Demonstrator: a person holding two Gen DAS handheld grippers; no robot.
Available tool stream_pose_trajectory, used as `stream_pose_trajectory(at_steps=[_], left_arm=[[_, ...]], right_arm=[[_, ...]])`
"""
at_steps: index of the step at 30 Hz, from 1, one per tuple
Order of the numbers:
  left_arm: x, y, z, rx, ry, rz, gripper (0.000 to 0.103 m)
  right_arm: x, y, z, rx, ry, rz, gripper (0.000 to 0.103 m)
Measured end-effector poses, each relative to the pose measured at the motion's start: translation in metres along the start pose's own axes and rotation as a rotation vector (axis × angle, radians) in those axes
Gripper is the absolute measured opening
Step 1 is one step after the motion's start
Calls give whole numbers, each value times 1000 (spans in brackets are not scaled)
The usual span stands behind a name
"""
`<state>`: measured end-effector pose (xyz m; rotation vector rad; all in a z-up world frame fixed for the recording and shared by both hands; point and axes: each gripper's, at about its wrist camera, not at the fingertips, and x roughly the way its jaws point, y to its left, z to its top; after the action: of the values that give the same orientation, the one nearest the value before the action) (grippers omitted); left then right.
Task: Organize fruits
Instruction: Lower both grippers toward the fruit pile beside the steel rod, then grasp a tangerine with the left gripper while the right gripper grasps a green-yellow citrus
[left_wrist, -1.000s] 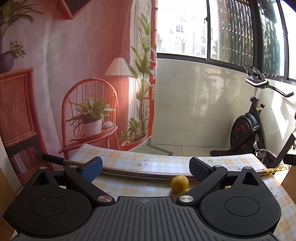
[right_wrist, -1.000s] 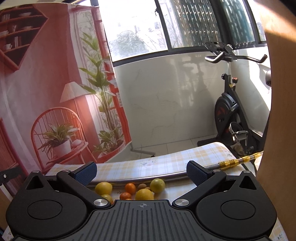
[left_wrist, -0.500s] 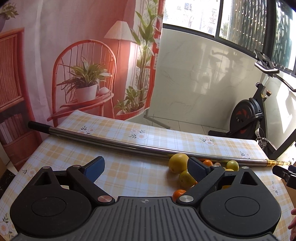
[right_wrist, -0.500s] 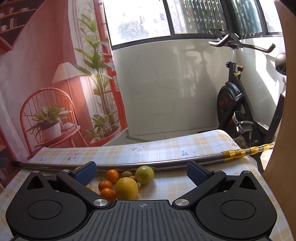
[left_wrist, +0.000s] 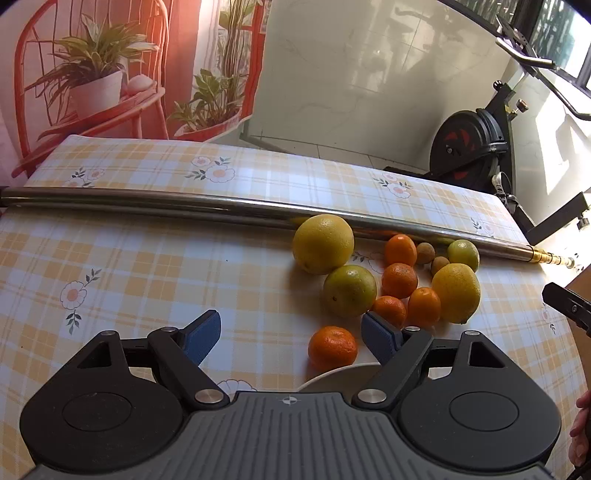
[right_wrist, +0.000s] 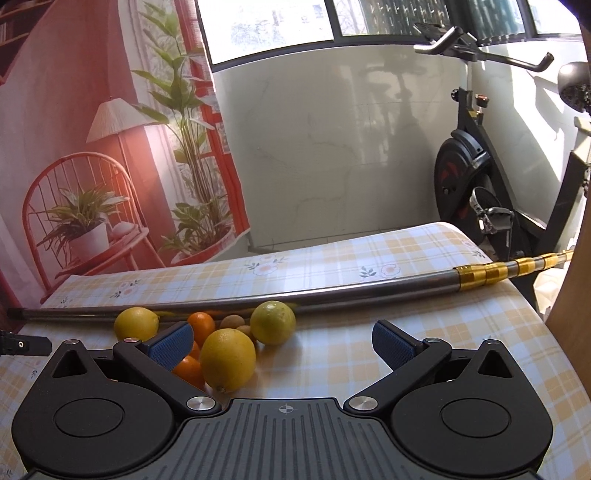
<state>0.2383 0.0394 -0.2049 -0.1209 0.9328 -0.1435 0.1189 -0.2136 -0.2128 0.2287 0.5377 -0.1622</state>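
Left wrist view now looks down on the fruit, where a second ago it showed mostly wall and window: the left gripper (left_wrist: 290, 336) has tipped down over the checked worktop (left_wrist: 147, 266). Its fingers (left_wrist: 201, 336) have just been closing but are spread, pinching nothing; one small mandarin (left_wrist: 332, 348) sits on the cloth between them, nearer the right-hand pad and apparently untouched. The rest of the fruit cluster (left_wrist: 388, 273) lies just beyond, against a long metal pole (left_wrist: 184, 206). That reads as a first pick being lined up, so sorting has barely begun.

The right wrist view has dropped too. The right gripper (right_wrist: 282, 341) has its fingers spread and empty, a large yellow citrus (right_wrist: 228, 359) just inside its left pad.

A white curved rim (left_wrist: 340, 374), perhaps a plate, peeks over the left gripper's body; most of it is hidden, so its contents cannot be told. The right view's left pad covers several mandarins. The two small brown fruits (left_wrist: 424, 253) are too small to identify.
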Motion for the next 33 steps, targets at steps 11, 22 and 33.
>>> stream_pose_trajectory(at_steps=[11,22,33], left_arm=[[47,2,6,-27,142,-49,80],[54,0,-7,-35,132,-140,40],[21,-6,-14,-35,-13,-121,39]], right_arm=[[20,-6,-8,18,73,-13,103],[28,2,-13,-14,110,-13,103],[39,5,-7,-35,104,27,103]])
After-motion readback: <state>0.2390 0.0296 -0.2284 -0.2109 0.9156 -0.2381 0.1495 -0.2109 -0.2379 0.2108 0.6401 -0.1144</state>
